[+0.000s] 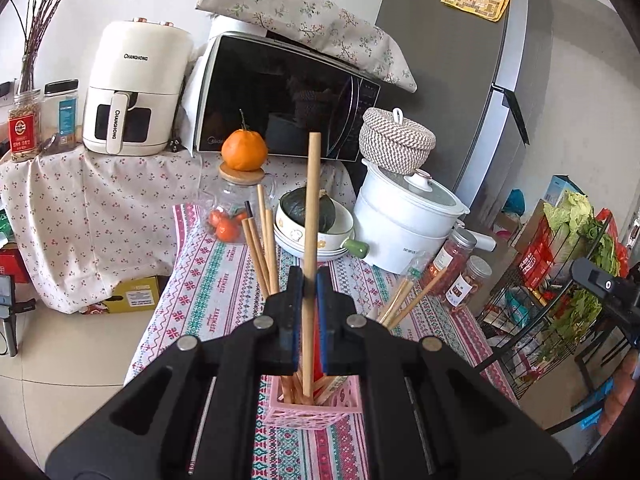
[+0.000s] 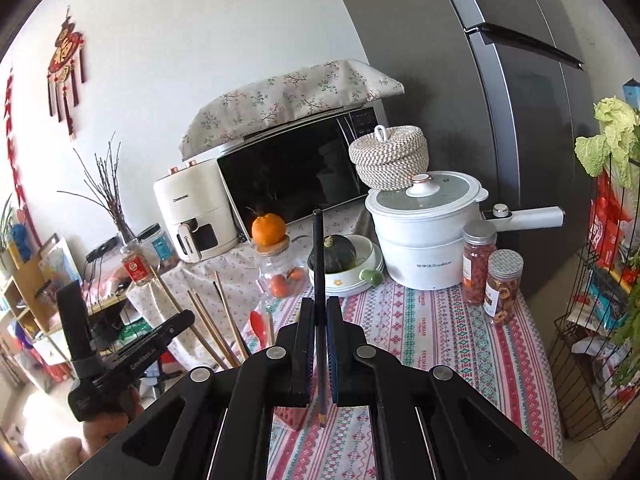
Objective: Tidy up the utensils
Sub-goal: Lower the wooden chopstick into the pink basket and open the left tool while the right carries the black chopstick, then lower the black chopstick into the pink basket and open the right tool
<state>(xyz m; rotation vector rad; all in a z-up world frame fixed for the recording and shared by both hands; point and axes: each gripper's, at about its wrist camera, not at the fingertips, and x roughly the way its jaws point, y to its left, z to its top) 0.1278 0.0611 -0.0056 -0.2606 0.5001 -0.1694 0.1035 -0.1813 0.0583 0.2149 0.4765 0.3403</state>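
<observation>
Crowding the far end of the patterned counter: microwave, air fryer, white pot, jars.

Clenching on a pale wooden chopstick, left claw, pads pinching the stick at mid-length. Standing nearly upright, long axis running near to far in the wrist view, lower tip already dipping into the pink basket directly beneath. Leaning out of that basket to left and right, more chopsticks.

Gripping a dark chopstick likewise, right claw, stick upright, tip hanging free above the counter, beside a pink corner that is probably the same basket, partly hidden behind the claw. Showing at the left of the right wrist view, the left claw's body beside the leaning chopsticks.

Judging the left hand nearer the drop: stick lined up over the basket, needing only a lowering along its own axis and a release. Likely waiting its turn, the right, with its stick needing to shift left over the basket mouth. Risking a snag on the sticks already fanned out inside.
</observation>
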